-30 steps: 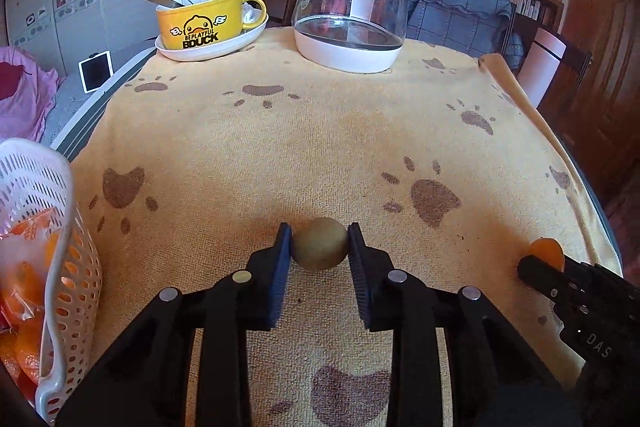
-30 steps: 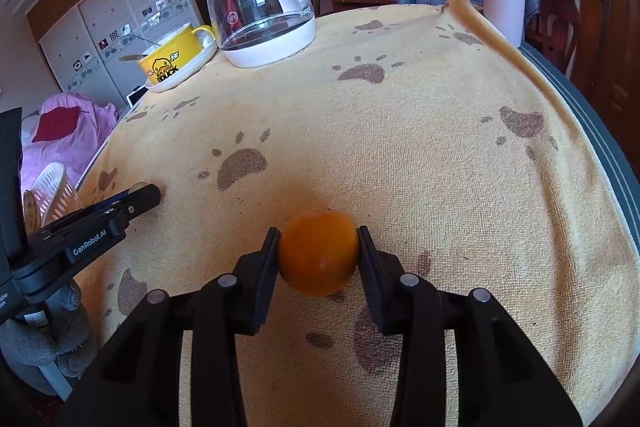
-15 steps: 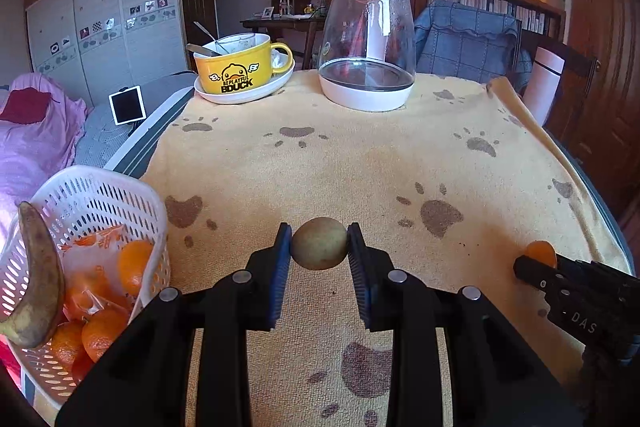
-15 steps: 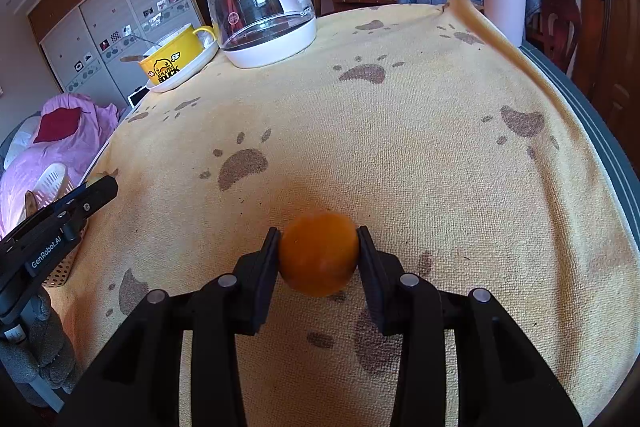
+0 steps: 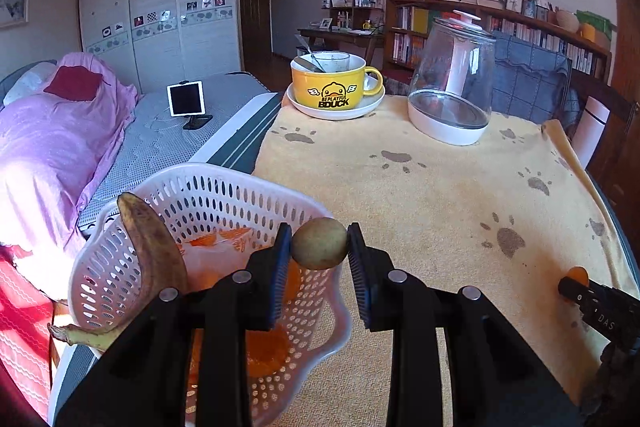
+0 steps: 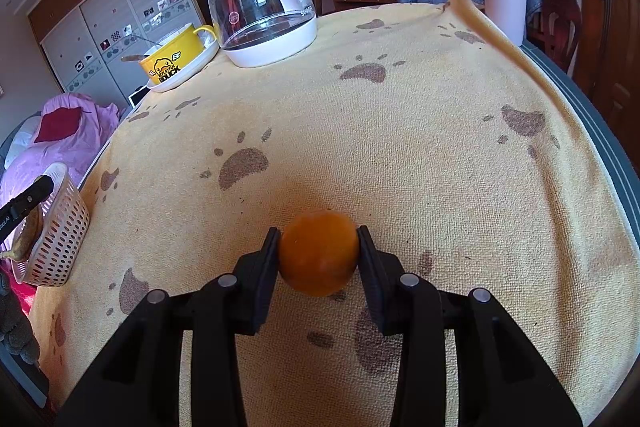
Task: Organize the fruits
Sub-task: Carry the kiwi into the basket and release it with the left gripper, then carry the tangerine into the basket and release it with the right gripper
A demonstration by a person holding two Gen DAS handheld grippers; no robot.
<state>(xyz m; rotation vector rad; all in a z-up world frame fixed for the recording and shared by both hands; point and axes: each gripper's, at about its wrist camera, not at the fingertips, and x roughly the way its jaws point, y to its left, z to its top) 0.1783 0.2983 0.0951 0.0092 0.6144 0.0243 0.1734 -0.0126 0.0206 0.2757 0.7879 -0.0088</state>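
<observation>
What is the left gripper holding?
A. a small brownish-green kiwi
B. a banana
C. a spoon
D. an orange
A: the left gripper is shut on the kiwi, at the rim of the white basket; the orange is in the right gripper.

The basket (image 5: pixel 208 187) sits at the bench's (image 5: pixel 440 195) left edge, with a banana (image 5: pixel 154 247) leaning against its left wall and oranges (image 5: pixel 266 351) in its bottom. At the far side, a mug (image 5: pixel 328 85) stands on a saucer (image 5: pixel 336 109), with the kettle (image 5: pixel 454 79) to its right. A bed (image 5: pixel 172 135) lies left of the bench, a tablet (image 5: pixel 186 99) on it. Shelves (image 5: pixel 500 23) stand behind.
</observation>
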